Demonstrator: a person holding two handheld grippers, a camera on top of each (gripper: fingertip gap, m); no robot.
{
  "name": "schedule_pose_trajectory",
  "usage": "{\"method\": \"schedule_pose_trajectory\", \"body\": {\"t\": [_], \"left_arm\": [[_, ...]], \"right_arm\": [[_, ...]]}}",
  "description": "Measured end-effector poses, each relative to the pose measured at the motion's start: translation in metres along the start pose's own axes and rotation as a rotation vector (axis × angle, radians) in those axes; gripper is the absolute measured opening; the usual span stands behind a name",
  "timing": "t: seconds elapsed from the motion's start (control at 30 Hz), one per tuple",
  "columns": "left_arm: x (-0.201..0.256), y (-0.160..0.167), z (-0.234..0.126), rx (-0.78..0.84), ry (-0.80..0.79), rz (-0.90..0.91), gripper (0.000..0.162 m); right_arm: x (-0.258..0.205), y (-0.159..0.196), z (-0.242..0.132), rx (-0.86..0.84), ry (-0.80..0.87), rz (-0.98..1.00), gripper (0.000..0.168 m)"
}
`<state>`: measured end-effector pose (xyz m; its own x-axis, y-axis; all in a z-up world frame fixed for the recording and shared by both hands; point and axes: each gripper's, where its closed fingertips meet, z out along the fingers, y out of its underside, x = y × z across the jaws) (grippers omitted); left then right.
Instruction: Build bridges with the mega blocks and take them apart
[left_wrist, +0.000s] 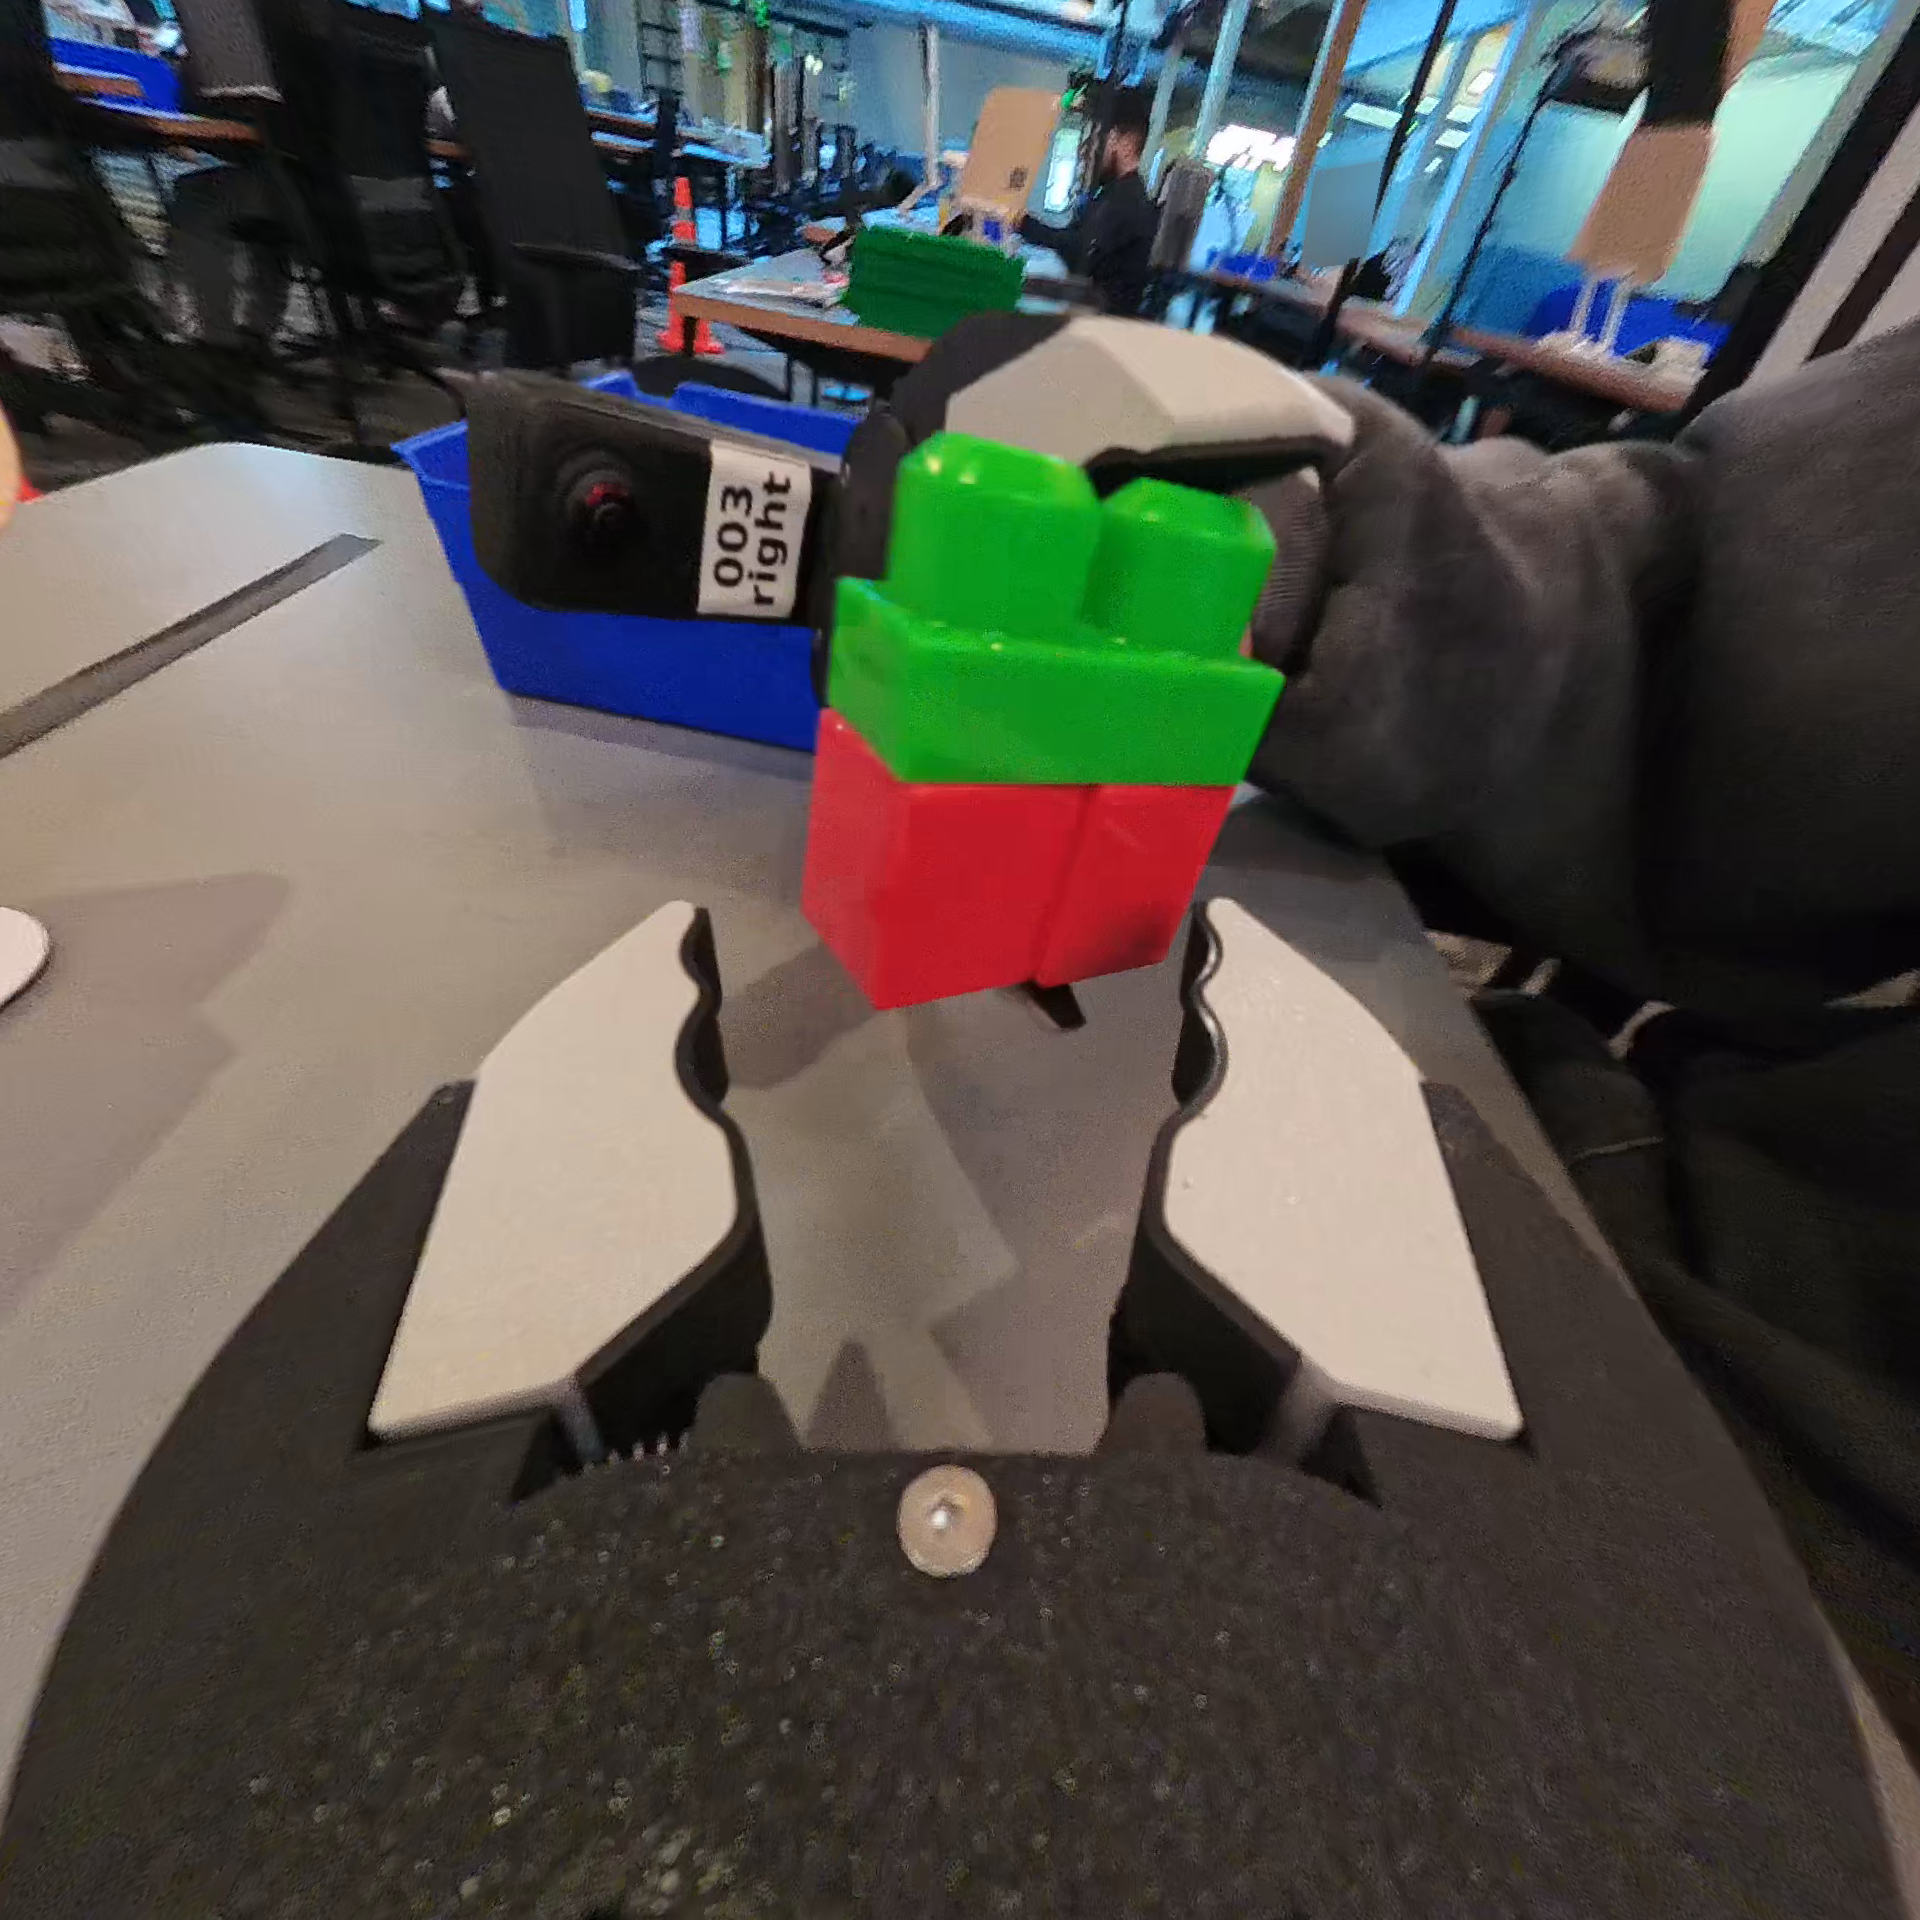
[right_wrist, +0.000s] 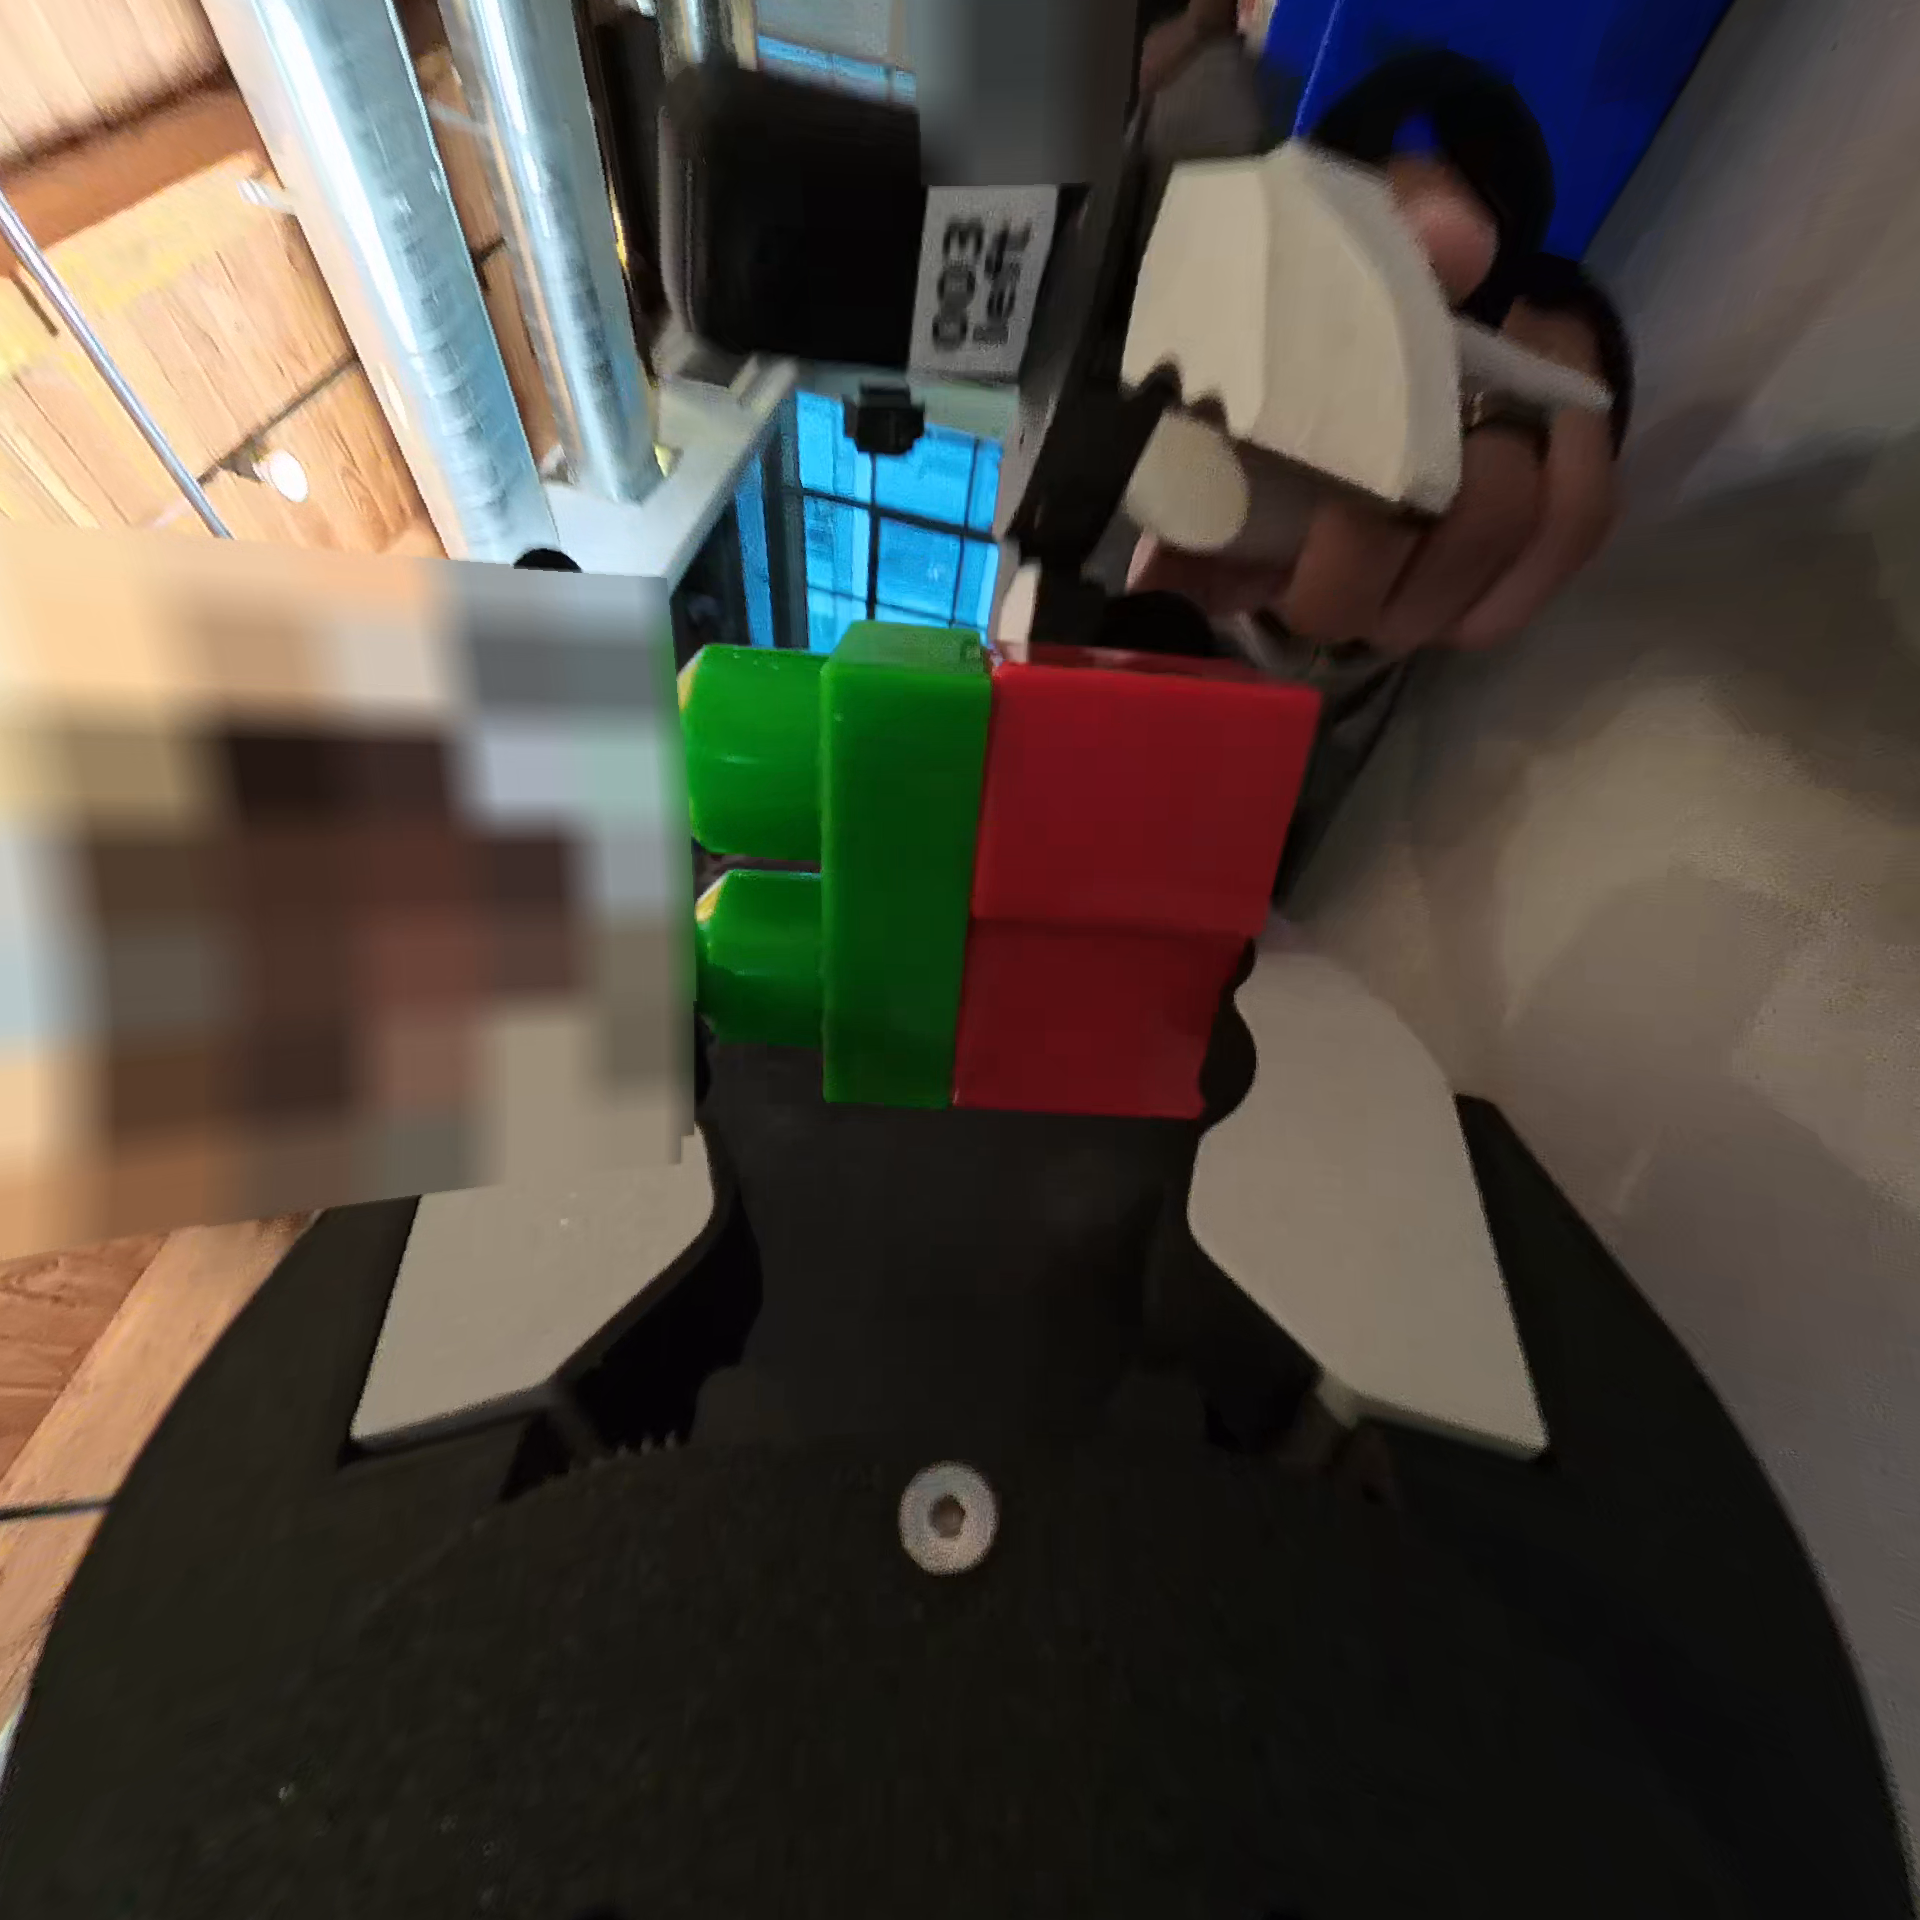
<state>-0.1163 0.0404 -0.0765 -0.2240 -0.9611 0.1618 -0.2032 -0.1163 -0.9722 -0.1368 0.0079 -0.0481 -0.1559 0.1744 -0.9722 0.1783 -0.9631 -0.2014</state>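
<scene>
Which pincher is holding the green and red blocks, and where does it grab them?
The right gripper holds the stack, squeezing it between the green block's studs and the red blocks' bottoms. The left gripper is open and empty.

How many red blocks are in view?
2: red blocks side by side under the green block, held by the right gripper. More may be hidden.

surface: grey table (left_wrist: 312, 790) | on it: blue bin (left_wrist: 644, 665) at far edge, white object (left_wrist: 16, 951) at left
</scene>
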Motion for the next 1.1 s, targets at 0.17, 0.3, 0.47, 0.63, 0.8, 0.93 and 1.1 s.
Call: {"method": "schedule_pose_trajectory", "body": {"t": [0.17, 0.3, 0.47, 0.63, 0.8, 0.93, 1.1], "left_arm": [[0.024, -0.006, -0.003, 0.037, 0.164, -0.031, 0.066], [0.037, 0.003, 0.005, -0.014, 0.204, -0.009, 0.068], [0.037, 0.006, 0.003, -0.029, 0.217, -0.009, 0.058], [0.020, 0.002, -0.001, 0.008, 0.139, -0.009, 0.042], [0.000, -0.007, -0.009, 0.071, 0.082, -0.099, 0.040], [-0.015, -0.021, -0.019, 0.196, 0.087, -0.219, 0.040], [-0.012, -0.020, -0.016, 0.221, 0.138, -0.285, 0.039]], "right_arm": [[-0.004, 0.020, 0.008, -0.144, -0.006, 0.012, 0.095], [0.005, 0.025, 0.016, -0.200, 0.012, 0.033, 0.095], [0.007, 0.027, 0.017, -0.230, 0.001, 0.017, 0.095], [0.013, 0.003, -0.010, -0.073, 0.102, -0.072, 0.096], [-0.002, -0.022, -0.035, 0.184, 0.237, -0.343, 0.087], [0.004, -0.038, -0.036, 0.363, 0.551, -0.736, 0.079], [0.014, -0.048, -0.021, 0.412, 0.666, -0.909, 0.046]]}}
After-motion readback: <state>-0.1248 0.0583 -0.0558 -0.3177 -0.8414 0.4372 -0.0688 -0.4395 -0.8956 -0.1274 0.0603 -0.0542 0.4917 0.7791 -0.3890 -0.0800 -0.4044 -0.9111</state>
